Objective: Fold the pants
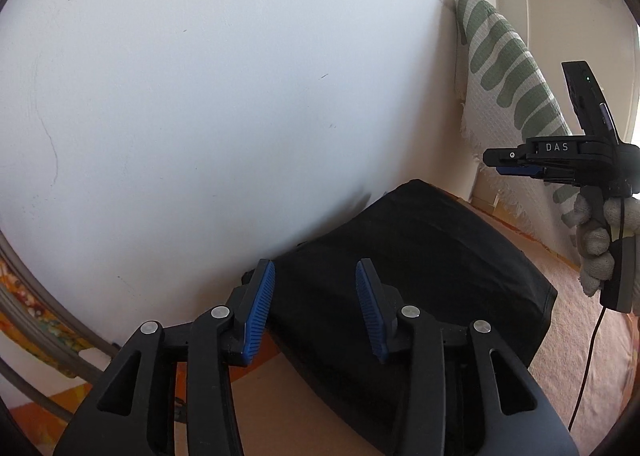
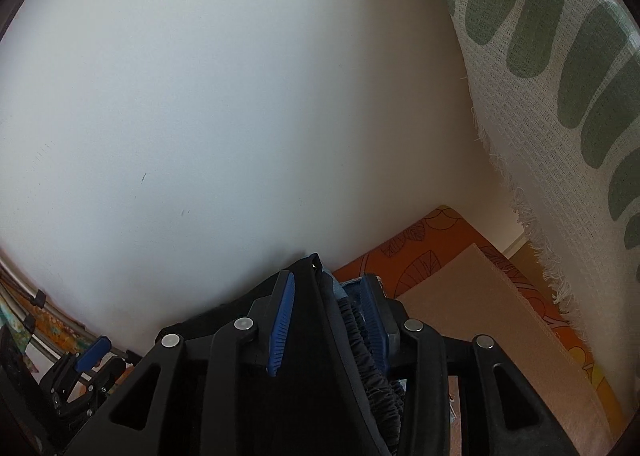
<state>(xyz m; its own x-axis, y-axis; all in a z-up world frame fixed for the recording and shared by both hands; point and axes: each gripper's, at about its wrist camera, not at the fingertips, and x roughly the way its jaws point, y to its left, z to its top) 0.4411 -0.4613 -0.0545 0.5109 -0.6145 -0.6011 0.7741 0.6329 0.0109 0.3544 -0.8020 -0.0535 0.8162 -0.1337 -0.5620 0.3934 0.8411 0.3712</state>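
The black pants [image 1: 420, 280] lie folded into a compact stack on a pinkish mat, against the white wall. My left gripper [image 1: 316, 312] is open just above the near left part of the stack, holding nothing. My right gripper [image 1: 508, 165] shows from the side at the right, raised above the mat in a gloved hand, its fingers looking close together. In the right wrist view the right gripper [image 2: 328, 320] has black pants fabric [image 2: 312, 336] with a gathered elastic waistband [image 2: 360, 336] between its blue pads; whether the pads clamp it is unclear.
A white wall [image 1: 200, 95] stands right behind the stack. A white cloth with green stripes [image 1: 508, 83] hangs at the right. An orange patterned cover [image 2: 404, 256] lies under the pinkish mat [image 2: 500, 336]. Grey cables [image 1: 48, 336] run at the left.
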